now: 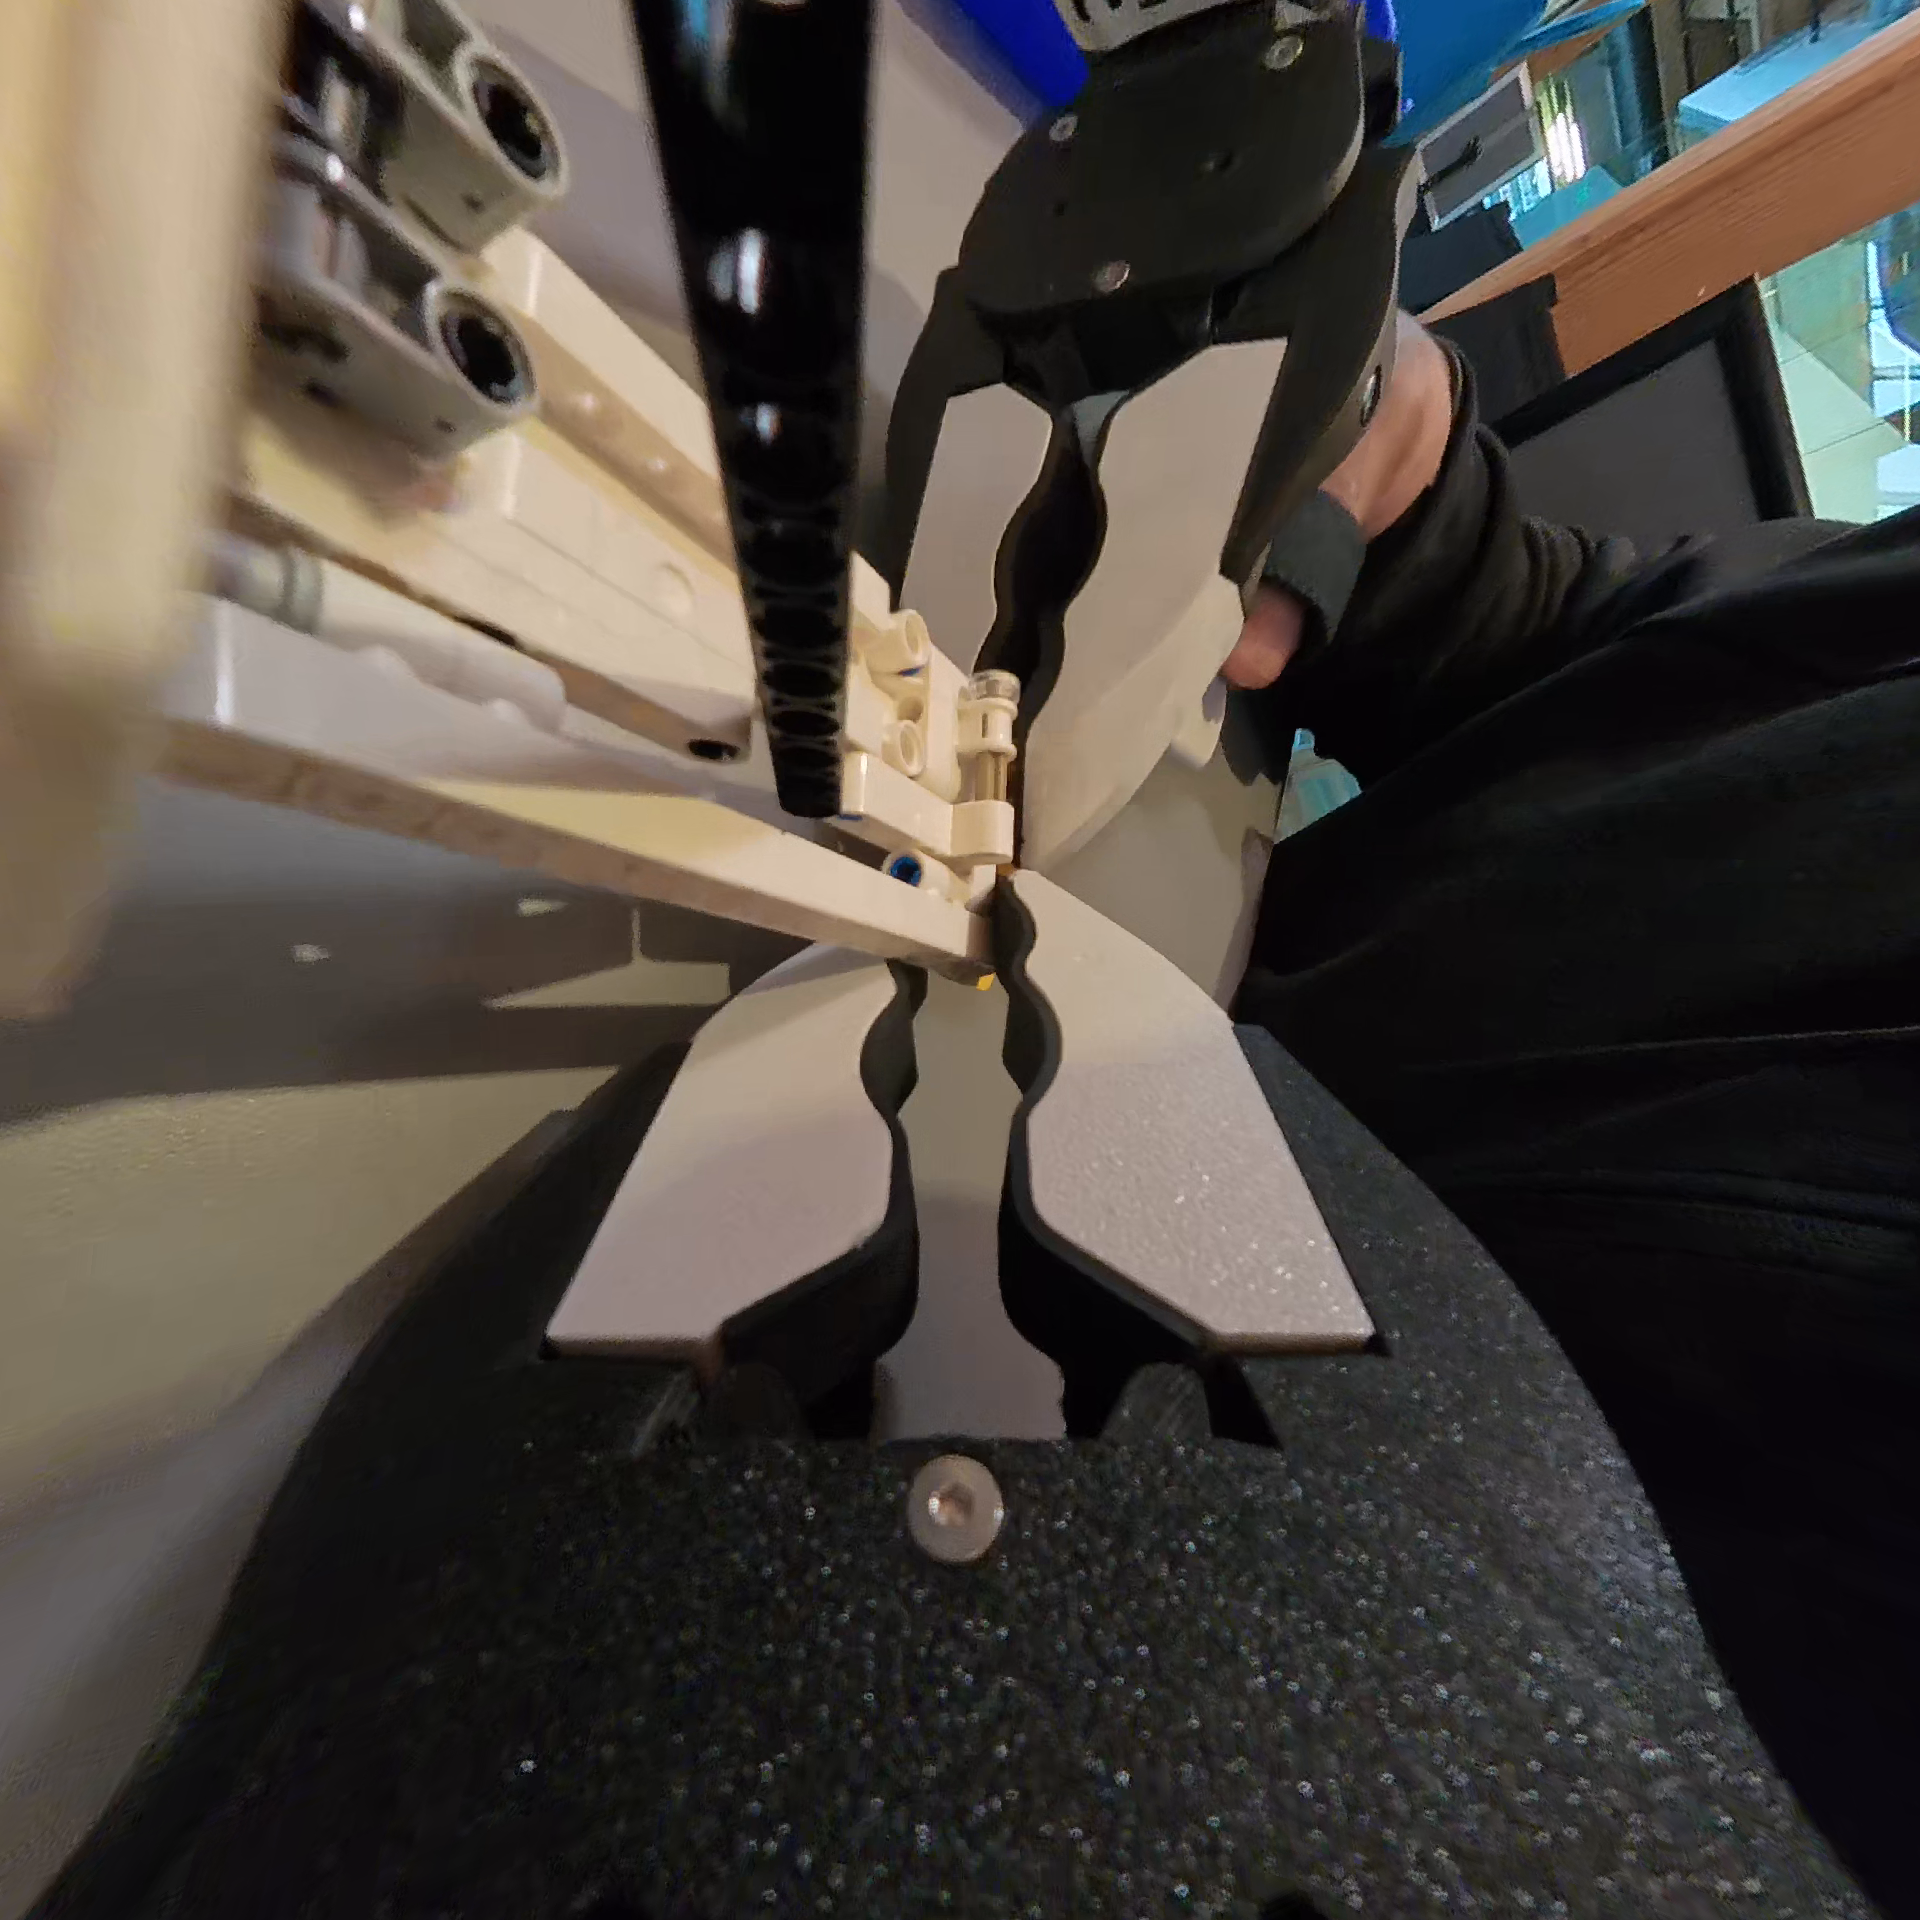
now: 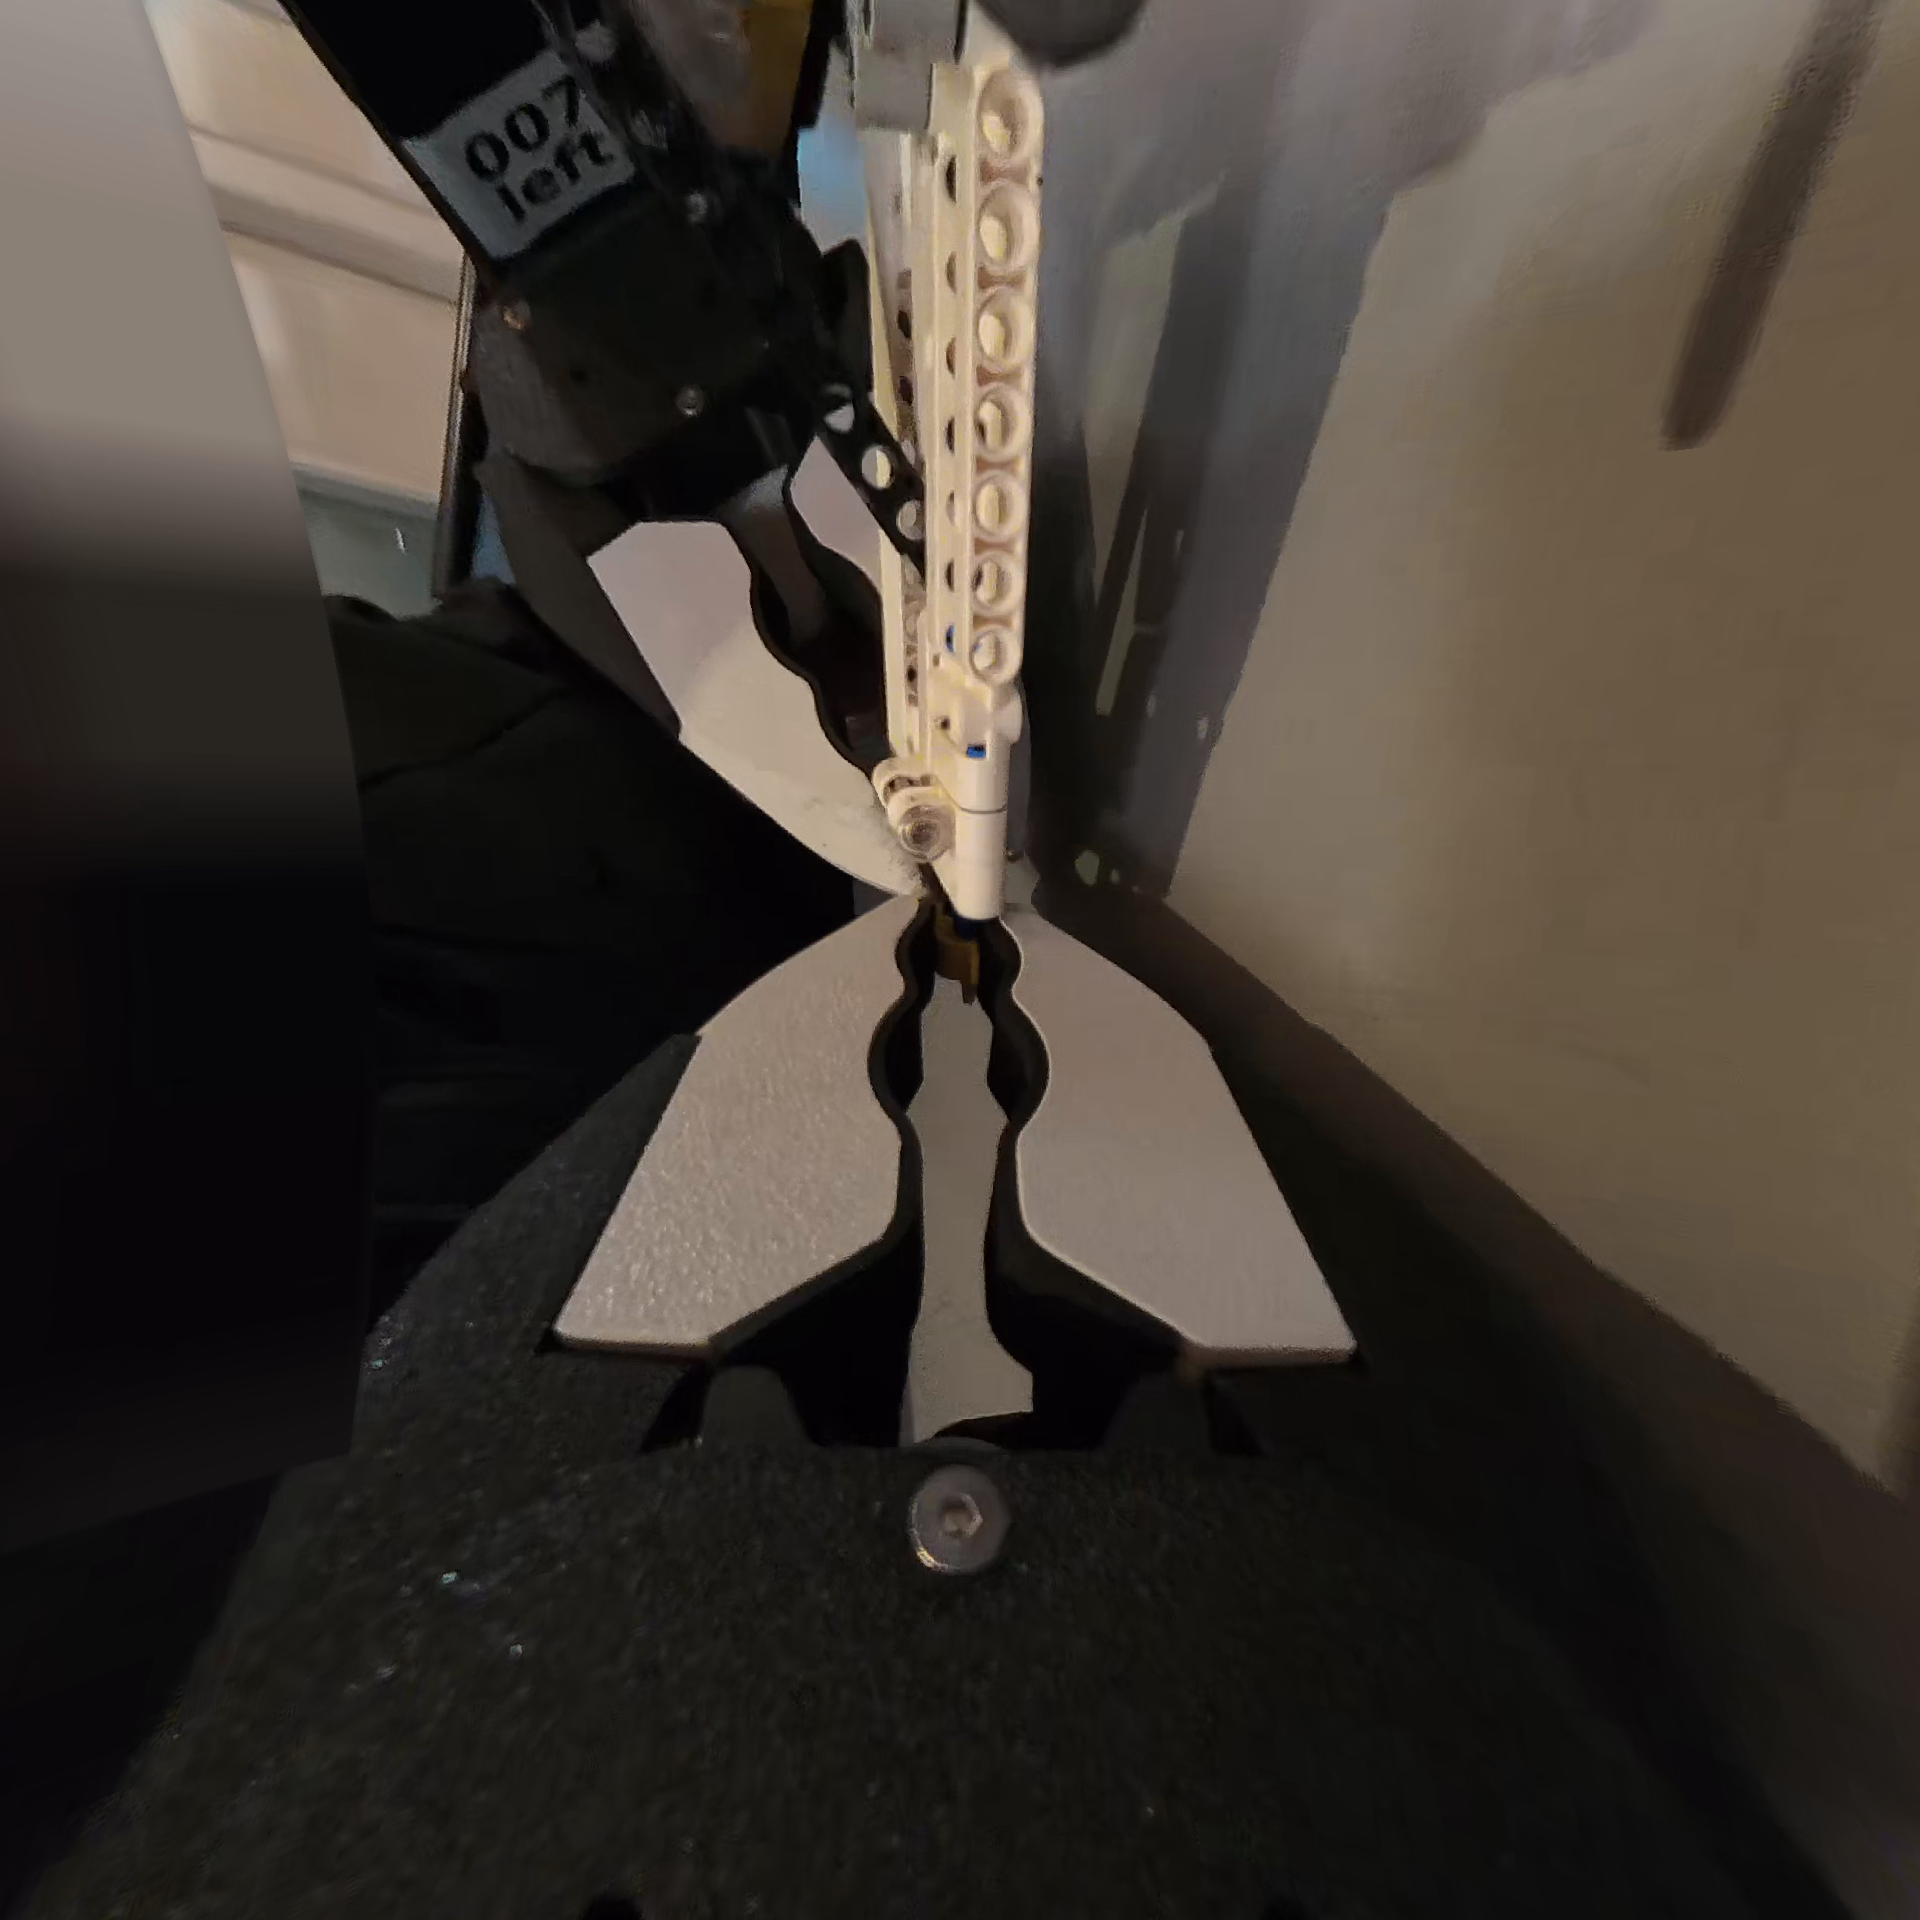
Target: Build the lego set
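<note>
Label on left gripper, white model

A pale label with dark printed characters sits on the black body of the left gripper. A second label on the right gripper is cropped and unreadable.

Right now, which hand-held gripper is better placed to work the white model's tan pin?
Right hand-held gripper: it pinches the tan pin; the left clamps the white model's edge, probably steadying it.
</note>
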Demonstrator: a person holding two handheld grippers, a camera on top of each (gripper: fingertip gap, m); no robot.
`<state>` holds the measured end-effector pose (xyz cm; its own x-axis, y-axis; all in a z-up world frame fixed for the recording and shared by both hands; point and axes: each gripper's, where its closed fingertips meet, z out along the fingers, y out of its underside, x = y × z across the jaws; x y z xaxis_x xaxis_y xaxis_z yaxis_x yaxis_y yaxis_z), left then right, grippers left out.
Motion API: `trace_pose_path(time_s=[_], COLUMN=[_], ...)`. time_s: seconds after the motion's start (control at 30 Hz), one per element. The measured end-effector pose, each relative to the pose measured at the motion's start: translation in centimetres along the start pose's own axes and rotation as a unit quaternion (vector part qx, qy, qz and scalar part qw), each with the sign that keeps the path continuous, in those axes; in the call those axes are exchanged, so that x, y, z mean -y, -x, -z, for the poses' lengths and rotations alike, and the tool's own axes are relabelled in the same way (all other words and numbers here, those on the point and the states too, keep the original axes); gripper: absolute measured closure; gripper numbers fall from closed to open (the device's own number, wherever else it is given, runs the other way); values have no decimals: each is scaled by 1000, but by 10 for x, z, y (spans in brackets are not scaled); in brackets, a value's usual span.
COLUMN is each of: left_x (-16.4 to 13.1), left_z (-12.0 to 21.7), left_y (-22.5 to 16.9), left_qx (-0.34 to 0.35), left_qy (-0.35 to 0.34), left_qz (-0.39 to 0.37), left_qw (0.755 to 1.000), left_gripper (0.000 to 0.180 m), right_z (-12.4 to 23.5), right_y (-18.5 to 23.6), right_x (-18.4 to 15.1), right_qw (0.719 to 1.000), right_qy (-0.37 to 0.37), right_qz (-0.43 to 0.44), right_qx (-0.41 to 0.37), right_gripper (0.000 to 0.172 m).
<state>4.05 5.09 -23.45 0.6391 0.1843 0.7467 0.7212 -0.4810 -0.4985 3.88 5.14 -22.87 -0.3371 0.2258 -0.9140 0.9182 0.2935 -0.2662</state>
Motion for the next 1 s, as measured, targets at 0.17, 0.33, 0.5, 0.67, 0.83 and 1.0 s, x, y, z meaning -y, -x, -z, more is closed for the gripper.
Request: trace_pose_path(time_s=[0.17,0.33,0.5,0.67,0.83,1.0], left_x=[1,6,10,6,11,15], left_z=[2,4,7,3,7,5], left_y=[-1,-1,1,-5,-3,-4], left_qx=[-27,-53,-76,-96,-103,-111], left_qy=[1,-1,2,28,8,-18], left_qz=[33,62,92,92,120,162], left_qw=[999,997,993,991,987,980], left_gripper=[166,165,162,163,165,168], right_z=[-2,-2,-1,3,3,4], right_y=[1,1,1,1,1,1], right_x=[1,7,13,19,20,22], right_qw=[999,997,996,993,993,992], right_qy=[14,6,-8,-27,-32,-36], right_qz=[-20,-53,-73,-89,-90,-92], right_qx=[23,47,59,75,76,77], right_gripper=[165,164,164,164,164,164])
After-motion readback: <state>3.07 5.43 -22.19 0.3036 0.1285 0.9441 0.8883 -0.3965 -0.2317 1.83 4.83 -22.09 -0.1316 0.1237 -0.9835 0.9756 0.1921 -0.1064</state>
